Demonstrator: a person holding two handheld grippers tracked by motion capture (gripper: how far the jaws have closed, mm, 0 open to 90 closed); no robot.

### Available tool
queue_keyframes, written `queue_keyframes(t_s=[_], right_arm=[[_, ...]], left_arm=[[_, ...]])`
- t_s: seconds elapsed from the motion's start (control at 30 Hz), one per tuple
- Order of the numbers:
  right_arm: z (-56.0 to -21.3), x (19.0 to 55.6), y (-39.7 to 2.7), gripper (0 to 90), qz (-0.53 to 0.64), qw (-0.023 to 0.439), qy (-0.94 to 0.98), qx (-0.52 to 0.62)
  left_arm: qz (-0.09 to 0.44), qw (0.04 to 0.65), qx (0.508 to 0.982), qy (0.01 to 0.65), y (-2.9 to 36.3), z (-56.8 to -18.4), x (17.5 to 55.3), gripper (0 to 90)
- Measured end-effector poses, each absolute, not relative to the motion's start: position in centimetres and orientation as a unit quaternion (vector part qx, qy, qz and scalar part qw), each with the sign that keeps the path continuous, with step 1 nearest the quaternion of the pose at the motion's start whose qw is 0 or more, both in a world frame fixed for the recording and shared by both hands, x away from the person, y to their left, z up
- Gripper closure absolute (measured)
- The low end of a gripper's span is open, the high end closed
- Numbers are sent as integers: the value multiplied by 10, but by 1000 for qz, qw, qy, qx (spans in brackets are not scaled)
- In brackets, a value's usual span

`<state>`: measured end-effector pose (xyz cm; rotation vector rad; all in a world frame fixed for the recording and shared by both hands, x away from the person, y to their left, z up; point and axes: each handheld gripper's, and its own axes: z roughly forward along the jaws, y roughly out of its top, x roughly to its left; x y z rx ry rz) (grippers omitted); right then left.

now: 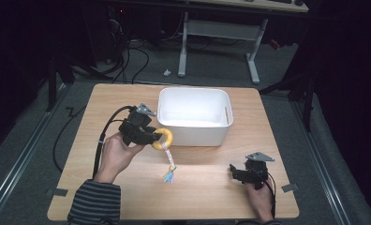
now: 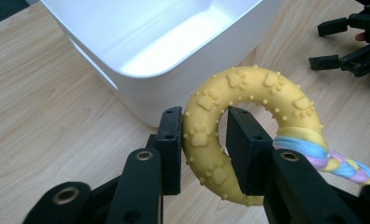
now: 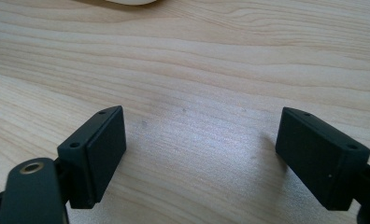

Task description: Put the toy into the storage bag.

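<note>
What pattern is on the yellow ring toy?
Raised paw prints and small bumps on the ring toy, clearest in the left gripper view.

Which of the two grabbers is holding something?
The left gripper. Its jaws are shut on the yellow ring toy, with the braided rope dangling below. The right gripper is open over bare table.

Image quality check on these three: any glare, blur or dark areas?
High view: surroundings nearly black, lit table, white bin close to blown out. Left gripper view: bright sheen inside the bin, yellow ring toy sharp, left gripper arms at the bottom edge slightly soft. Right gripper view: pale sheen on the wood between the right gripper jaws, soft shadow beside one jaw.
</note>
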<state>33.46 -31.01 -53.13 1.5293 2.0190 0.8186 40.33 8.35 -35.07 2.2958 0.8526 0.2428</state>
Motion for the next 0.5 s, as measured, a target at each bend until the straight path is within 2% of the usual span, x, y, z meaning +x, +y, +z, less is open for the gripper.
queue_keyframes(t_s=[0.5], right_arm=[[-531,335,-310,162,299,237,737,558]], left_arm=[[76,340,876,333,77,-341,421,671]])
